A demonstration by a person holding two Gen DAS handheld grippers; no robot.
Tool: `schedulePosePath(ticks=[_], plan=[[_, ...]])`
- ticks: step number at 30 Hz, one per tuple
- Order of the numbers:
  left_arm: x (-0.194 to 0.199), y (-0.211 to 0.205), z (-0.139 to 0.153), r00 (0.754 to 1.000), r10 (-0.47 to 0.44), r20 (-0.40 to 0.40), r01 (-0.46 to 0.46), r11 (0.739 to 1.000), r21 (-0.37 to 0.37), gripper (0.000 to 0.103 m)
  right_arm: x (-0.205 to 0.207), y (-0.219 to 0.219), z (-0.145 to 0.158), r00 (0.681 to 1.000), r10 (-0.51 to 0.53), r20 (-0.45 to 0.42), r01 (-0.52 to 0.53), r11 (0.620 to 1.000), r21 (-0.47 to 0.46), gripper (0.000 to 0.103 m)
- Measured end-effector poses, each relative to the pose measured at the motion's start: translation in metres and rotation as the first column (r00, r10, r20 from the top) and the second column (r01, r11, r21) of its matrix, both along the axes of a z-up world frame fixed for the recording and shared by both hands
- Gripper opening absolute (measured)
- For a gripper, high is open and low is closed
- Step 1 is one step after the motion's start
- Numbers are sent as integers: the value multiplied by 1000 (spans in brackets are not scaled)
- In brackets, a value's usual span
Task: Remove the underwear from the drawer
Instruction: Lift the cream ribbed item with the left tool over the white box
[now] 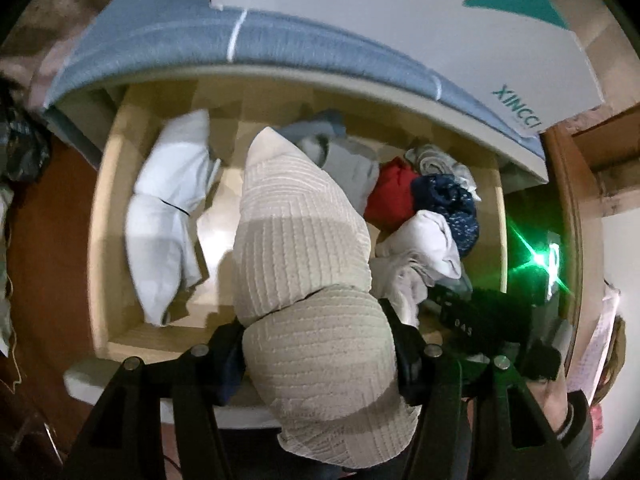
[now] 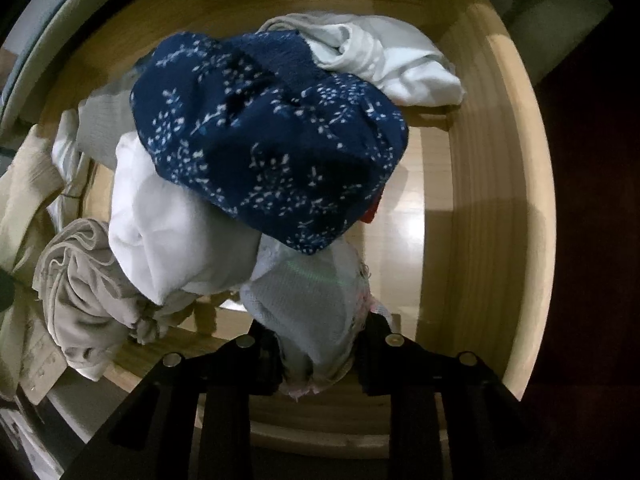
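L tongs [image 1: 320, 354] point steeply down, clamping beige ribbed bundle [image 1: 304, 248]; R tongs [image 2: 320, 354] vertical, pinching pale underwear [image 2: 308, 304] over drawer [image 2: 500, 200].

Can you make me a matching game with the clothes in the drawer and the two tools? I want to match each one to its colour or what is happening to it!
Things:
1. cloth in the left tool
2. cloth in the right tool
3. top cloth on the pile
4. cloth in the drawer, beside the navy one

Colour or state:
A. plain red
B. beige, ribbed, clamped and lifted
C. navy with small white flowers
D. pale, fine mesh, pinched

Pairs: 1-B, 2-D, 3-C, 4-A
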State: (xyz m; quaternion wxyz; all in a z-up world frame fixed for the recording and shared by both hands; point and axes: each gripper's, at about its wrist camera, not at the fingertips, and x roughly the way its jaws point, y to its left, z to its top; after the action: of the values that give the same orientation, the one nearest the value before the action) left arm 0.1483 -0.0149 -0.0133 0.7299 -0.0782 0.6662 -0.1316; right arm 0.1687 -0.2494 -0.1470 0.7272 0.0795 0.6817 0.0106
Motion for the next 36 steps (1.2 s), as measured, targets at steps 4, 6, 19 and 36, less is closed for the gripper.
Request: schedulePosePath(ticks=[4,6,19,36], plan=[[-3,4,9,1000,-13,29,13,1000,7,59,-1,2,-1,1000,11,15,-11,1000,-9,20],[-4,7,12,999,-15,40,15,1000,3,59,-2,5,-1,999,24,23,-23,999,-36,20],[-17,23,76,972,-98,211,87,994,62,59,-9,22,-1,998,40,42,-35,994,-101,19],[71,0,208,846,-171,505,117,984,137,59,-16,15,10,998,36,58,-29,992,-121,19]])
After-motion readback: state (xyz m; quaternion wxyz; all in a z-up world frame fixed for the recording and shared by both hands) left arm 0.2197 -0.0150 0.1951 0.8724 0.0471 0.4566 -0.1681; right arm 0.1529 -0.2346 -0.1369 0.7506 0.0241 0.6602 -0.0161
